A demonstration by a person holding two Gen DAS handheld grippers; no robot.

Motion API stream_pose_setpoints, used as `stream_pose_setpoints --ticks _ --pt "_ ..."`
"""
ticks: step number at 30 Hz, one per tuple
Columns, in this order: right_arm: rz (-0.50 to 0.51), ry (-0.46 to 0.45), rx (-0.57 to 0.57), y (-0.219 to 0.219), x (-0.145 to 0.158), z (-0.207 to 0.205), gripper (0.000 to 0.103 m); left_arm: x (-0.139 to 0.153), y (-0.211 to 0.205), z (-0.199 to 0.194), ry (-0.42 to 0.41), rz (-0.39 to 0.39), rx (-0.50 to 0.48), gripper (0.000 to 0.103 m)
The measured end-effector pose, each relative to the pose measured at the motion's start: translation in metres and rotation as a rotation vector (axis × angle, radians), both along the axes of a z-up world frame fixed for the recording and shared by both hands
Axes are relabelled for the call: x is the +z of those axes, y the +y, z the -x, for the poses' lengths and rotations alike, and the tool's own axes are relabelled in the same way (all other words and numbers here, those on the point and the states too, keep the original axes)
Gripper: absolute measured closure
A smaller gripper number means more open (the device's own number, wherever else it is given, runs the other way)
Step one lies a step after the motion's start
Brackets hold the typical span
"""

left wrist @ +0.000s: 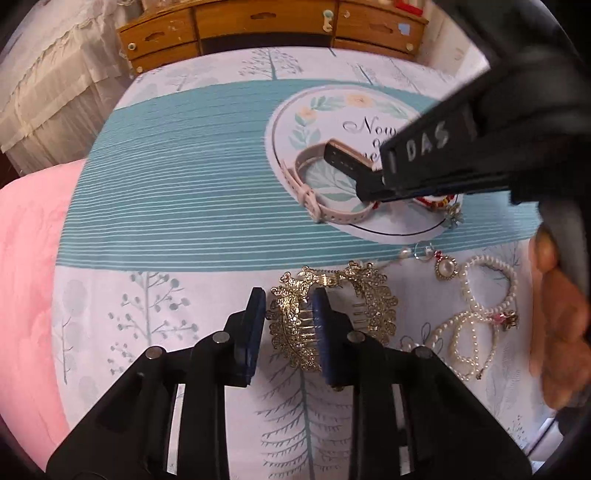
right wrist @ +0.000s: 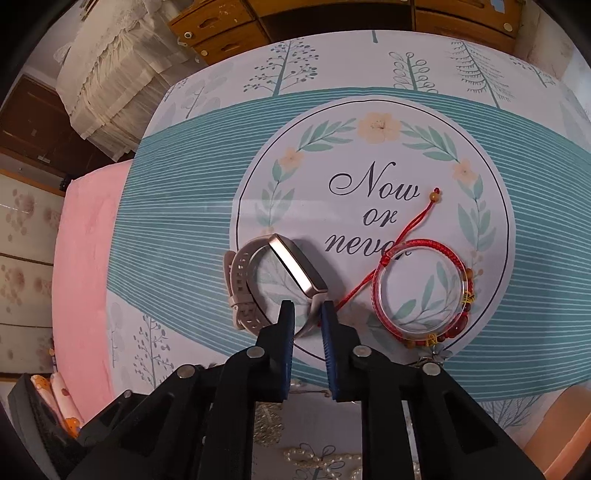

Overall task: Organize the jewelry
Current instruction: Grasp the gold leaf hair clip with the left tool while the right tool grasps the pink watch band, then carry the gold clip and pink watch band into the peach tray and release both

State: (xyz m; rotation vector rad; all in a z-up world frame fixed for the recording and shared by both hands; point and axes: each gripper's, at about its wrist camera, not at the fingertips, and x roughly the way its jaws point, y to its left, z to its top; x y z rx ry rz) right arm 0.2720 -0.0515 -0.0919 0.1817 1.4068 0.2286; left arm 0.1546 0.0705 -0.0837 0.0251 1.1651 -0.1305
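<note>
We look down on a table spread with a pale printed tablecloth [right wrist: 177,236] that has teal stripes, tree drawings and a white circle reading "Now or never".

In the right wrist view, our right gripper [right wrist: 307,314] points steeply down at a beige smart-band watch with a rose-gold oblong face [right wrist: 295,269], which lies on the near left part of the printed circle. Its two blue-padded fingers [right wrist: 287,325] are drawn in narrow on the near end of the watch band, pinching it. Just to the right of the watch lies a red braided cord bracelet with amber beads, wound around a clear plastic ring [right wrist: 421,291]; its loose red cord runs toward the far side.

In the left wrist view, our left gripper [left wrist: 288,310] is narrowed around a gold filigree hair comb set with small stones [left wrist: 295,332], which lies on the near part of the cloth. One half of the comb sits between the pads; we cannot tell whether they press on it. To its right lie strands of white pearl beads [left wrist: 480,306] and a small pearl pendant [left wrist: 446,267]. A wooden drawer cabinet [left wrist: 258,22] stands at the far edge.
</note>
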Motion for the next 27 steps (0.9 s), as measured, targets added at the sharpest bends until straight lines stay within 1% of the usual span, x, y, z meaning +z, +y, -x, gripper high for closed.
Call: stream_pose_setpoints --ticks 2,4,6,9,11,14,18,20,24,27 --pt "0.017 -0.015 0.011 0.005 0.001 0.000 0.098 0.007 0.007 0.005 -0.021 0.003 0.011 0.080" --pt "0.017 -0.041 0.016 0.005 0.008 0.003 0.098 0.014 0.012 0.009 -0.036 0.006 0.019 0.080" --pt "-0.007 -0.069 0.018 0.002 0.021 0.010 0.099 0.023 0.019 0.015 -0.048 0.008 0.032 0.080" --pt "-0.021 -0.132 0.021 -0.005 0.048 0.020 0.099 0.037 0.024 0.026 -0.074 0.019 0.041 0.080" --pt "-0.050 -0.163 0.017 -0.014 0.066 0.029 0.099 0.049 0.024 0.037 -0.092 0.024 0.045 0.080" --pt "-0.082 -0.222 0.010 -0.040 0.096 0.051 0.099 0.069 0.024 0.050 -0.126 0.029 0.041 0.080" --pt "-0.109 -0.276 -0.029 -0.094 0.131 0.089 0.099 0.098 0.013 0.069 -0.180 0.039 0.006 0.080" --pt "-0.095 -0.300 -0.060 -0.123 0.143 0.113 0.099 0.113 0.003 0.078 -0.207 0.055 -0.024 0.080" --pt "-0.068 -0.330 -0.140 -0.181 0.154 0.160 0.099 0.138 -0.024 0.083 -0.248 0.085 -0.079 0.080" --pt "-0.042 -0.336 -0.220 -0.225 0.150 0.200 0.099 0.153 -0.046 0.086 -0.272 0.106 -0.125 0.080"
